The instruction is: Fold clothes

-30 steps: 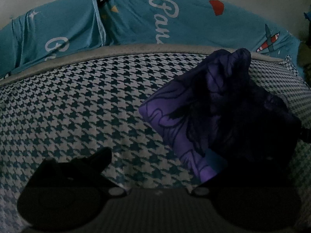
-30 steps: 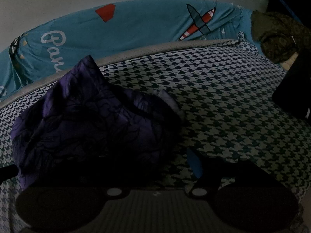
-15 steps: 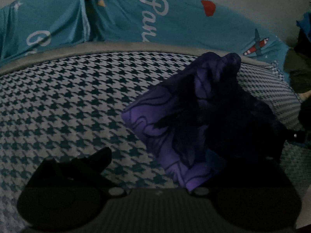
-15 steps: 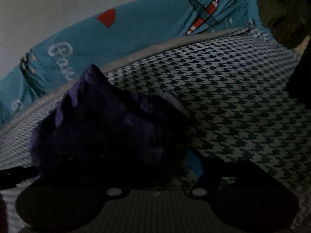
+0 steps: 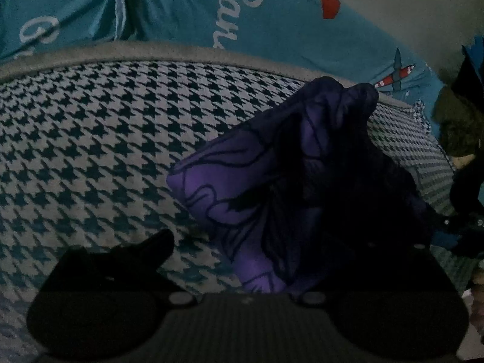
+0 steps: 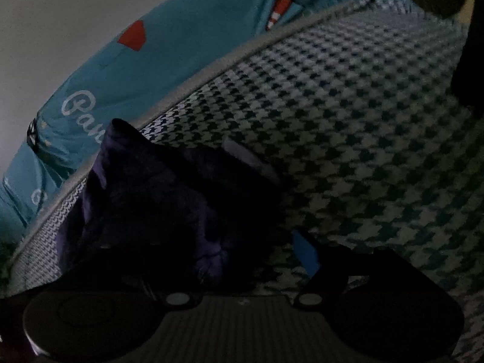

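Observation:
A purple garment (image 5: 242, 193) with black line drawings lies bunched on the houndstooth bed cover (image 5: 90, 139). It rises to a peak at its far end. My left gripper (image 5: 242, 242) is open at the garment's near left edge. Its left finger (image 5: 151, 248) rests over bare cover and the cloth hides its right finger. In the right wrist view the same garment (image 6: 157, 187) looks very dark. My right gripper (image 6: 230, 242) is open at its near right side. Its blue-padded right finger (image 6: 305, 254) is over the cover and its left finger is buried under cloth.
A teal sheet (image 5: 181, 9) with white script and a plane print runs along the far edge of the bed, below a pale wall (image 6: 60, 30). An olive cloth heap (image 5: 453, 127) and a dark object (image 6: 472, 60) sit at the right.
Both cameras have closed in on the garment, and the right wrist view has rolled so the bed edge now slants. The bundle has shifted left in the left wrist view.

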Available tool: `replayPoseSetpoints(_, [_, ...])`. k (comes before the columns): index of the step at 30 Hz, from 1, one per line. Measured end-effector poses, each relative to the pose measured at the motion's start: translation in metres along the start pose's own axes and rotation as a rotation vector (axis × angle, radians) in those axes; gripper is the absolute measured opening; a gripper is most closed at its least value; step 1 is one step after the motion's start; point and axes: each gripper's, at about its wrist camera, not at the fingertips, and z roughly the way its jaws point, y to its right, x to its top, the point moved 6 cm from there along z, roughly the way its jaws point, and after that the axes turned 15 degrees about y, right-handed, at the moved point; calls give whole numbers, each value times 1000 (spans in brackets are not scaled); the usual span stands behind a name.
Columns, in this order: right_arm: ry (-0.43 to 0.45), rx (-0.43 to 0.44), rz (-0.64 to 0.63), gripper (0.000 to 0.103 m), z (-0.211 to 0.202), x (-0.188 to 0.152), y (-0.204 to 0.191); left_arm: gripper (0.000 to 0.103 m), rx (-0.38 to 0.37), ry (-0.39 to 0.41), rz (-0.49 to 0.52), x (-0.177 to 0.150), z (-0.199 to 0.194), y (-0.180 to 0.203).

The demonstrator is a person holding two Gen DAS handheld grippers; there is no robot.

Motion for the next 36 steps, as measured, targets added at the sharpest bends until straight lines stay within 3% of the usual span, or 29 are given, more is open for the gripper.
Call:
replayPoseSetpoints(9, [10,49,75,79,20,4,1,103,-29,-3,-12,3,17,5])
replayPoseSetpoints(13, [16,88,38,78,29,3,-14,103,-44,5,-12,5,23,8])
replayPoseSetpoints(16, [6,138,8,64,36,-2,-27,103,-56,12,-14,7,28,12])
replayPoseSetpoints(20, [6,172,-38,62,42,-9,-44,103,-62,19,-4,8,31,16])
replayPoseSetpoints(24, [11,208,-43,49,44,-11,-54,103,-68,34,12,8,36,22])
replayPoseSetpoints(29, [32,217,-82,40,45,-11,-65,102,-50,65,54,7,37,32])
replayPoseSetpoints(33, [36,186,-139,40,45,-11,-65,101,-39,72,76,5,36,33])
replayPoseSetpoints(36, [25,168,-134,51,47,-11,-61,102,-31,74,90,4,35,33])
